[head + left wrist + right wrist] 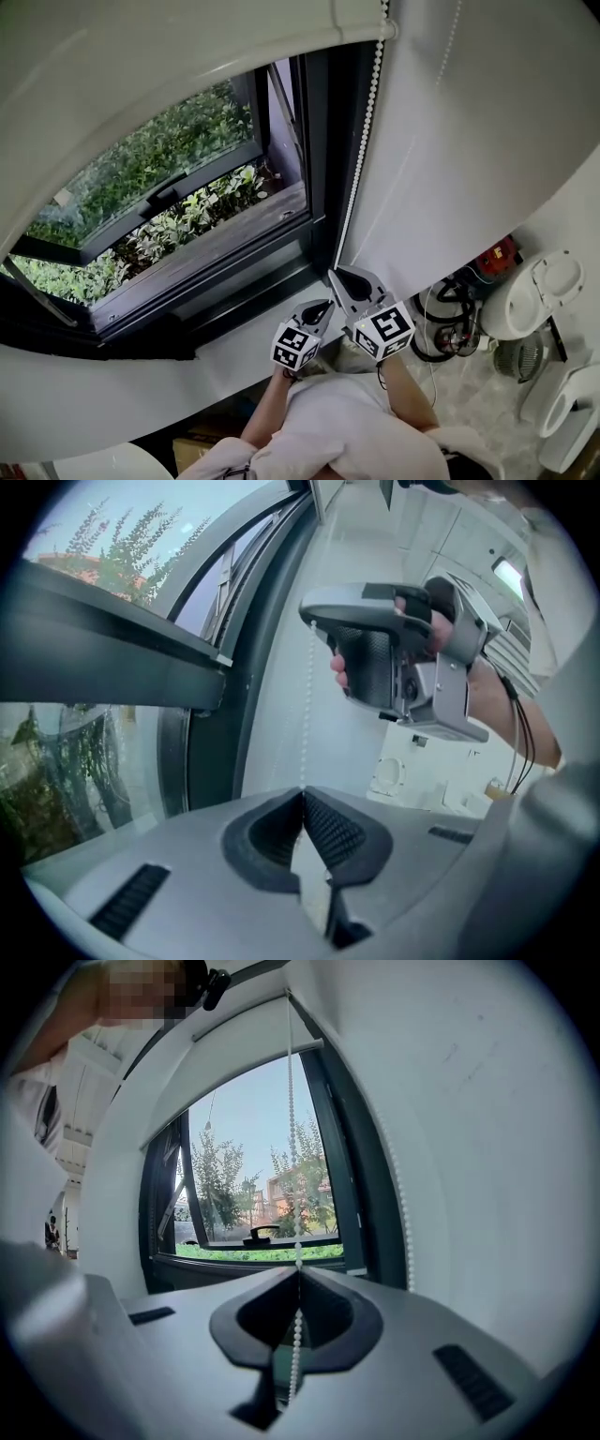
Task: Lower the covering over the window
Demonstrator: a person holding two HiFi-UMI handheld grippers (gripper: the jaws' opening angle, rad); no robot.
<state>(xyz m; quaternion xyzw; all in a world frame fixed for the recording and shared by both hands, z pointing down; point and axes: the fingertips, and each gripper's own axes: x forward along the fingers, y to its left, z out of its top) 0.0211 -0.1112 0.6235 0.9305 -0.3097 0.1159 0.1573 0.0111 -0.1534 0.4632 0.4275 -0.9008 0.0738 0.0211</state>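
Observation:
A white roller blind [150, 84] covers only the top of the dark-framed window [323, 141]; its lower edge [239, 1054] hangs high above the sill. At the window's right side a white bead chain [361, 159] hangs down. My right gripper [335, 273] is shut on the chain, whose beads [292, 1147] run straight through its closed jaws [299, 1272]. Just below it, my left gripper [327, 304] is shut on the same chain [306, 696], which ends at its closed tips [302, 794]. In the left gripper view, the right gripper [311, 621] hangs above.
An open sash with a black handle [164, 197] tilts outward over green shrubs. A white sill [220, 361] runs below the frame. On the floor at the right are a toilet [539, 291], a red appliance [494, 258] and cables. A white wall [478, 141] flanks the chain.

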